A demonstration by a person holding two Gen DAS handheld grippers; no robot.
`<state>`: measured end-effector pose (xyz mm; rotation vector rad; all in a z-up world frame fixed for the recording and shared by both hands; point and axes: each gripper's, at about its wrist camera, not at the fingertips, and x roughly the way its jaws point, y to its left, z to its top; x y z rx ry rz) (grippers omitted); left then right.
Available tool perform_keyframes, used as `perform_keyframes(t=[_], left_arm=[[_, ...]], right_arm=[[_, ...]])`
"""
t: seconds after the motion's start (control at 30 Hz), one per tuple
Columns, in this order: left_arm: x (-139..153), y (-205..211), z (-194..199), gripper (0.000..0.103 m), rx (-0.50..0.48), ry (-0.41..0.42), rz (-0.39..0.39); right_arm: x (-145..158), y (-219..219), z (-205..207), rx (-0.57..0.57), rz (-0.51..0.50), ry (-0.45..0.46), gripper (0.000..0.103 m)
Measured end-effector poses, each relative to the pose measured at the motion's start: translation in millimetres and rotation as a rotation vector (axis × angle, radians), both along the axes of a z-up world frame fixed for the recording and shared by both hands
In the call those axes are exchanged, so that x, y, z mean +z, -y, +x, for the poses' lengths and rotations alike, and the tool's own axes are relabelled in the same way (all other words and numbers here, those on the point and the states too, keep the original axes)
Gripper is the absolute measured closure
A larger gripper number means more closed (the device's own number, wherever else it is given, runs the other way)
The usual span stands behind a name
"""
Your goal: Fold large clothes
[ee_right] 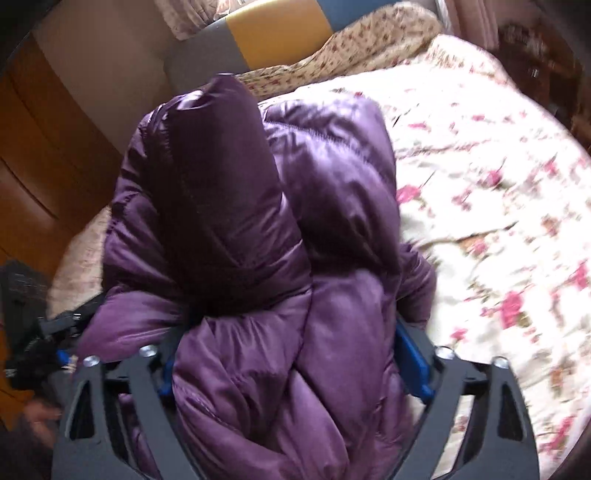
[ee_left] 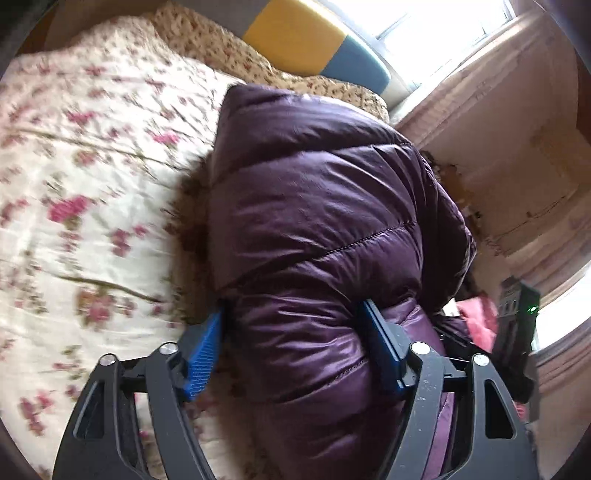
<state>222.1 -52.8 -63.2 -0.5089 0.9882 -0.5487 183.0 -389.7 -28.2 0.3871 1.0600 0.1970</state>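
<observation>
A shiny purple puffer jacket (ee_left: 317, 221) is bundled up over a bed with a floral quilt (ee_left: 92, 166). My left gripper (ee_left: 291, 321) has its blue pads on either side of a thick fold of the jacket and is shut on it. In the right wrist view the jacket (ee_right: 258, 206) fills the middle, with one padded part standing up like a roll. My right gripper (ee_right: 295, 328) is shut on the bunched jacket, which hides most of its left pad. The quilt (ee_right: 480, 184) lies to the right of it.
A yellow, blue and grey padded headboard (ee_left: 314, 40) stands at the far end of the bed, with a bright window (ee_left: 424, 22) beside it. Pink curtains (ee_left: 517, 147) hang at the right. A wooden cabinet (ee_right: 44, 155) stands left of the bed. The other gripper (ee_right: 44, 325) shows at lower left.
</observation>
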Motion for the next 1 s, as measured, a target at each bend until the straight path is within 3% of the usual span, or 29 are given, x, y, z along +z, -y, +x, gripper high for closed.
perform_keyframes(t=[0.03,0.1,0.17,0.27,0.43,0.73,0.87,1.0], left_arm=[[-2.4,1.2,2.2,0.030,-0.012,-0.010,-0.024],[-1.9,3.1,2.6,0.032,-0.031,-0.002,-0.051],[3.6,2.3,2.0,0.040,-0.054,0.020,-0.072],[15.2,-5.0,-1.5,0.045,-0.066,0.043,-0.102],[43.1,-46.3,-14.2,0.045,-0.014,0.115,-0.096],[86.5,-180.4,-61.8,0.045,0.196,0.212,0.036],[77.9,-229.6,-81.7,0.045,0.299,0.185,0.091],[52.5,-247.8,-97.4,0.045,0.344,0.114,0.147]], right_arm=[[-0.5,1.9,-0.1,0.005,0.026,0.000,0.030],[1.0,6.1,-0.4,0.011,0.094,0.004,0.049],[5.3,9.2,-2.4,0.011,0.133,0.015,0.060],[17.0,5.7,-5.2,0.029,0.163,0.035,0.069],[32.8,-45.2,9.6,0.134,0.196,0.073,0.071],[45.3,-193.5,35.8,0.387,0.228,0.125,0.071],[31.2,-247.8,34.2,0.466,0.184,0.100,0.071],[13.3,-264.4,29.2,0.468,0.118,0.081,0.063]])
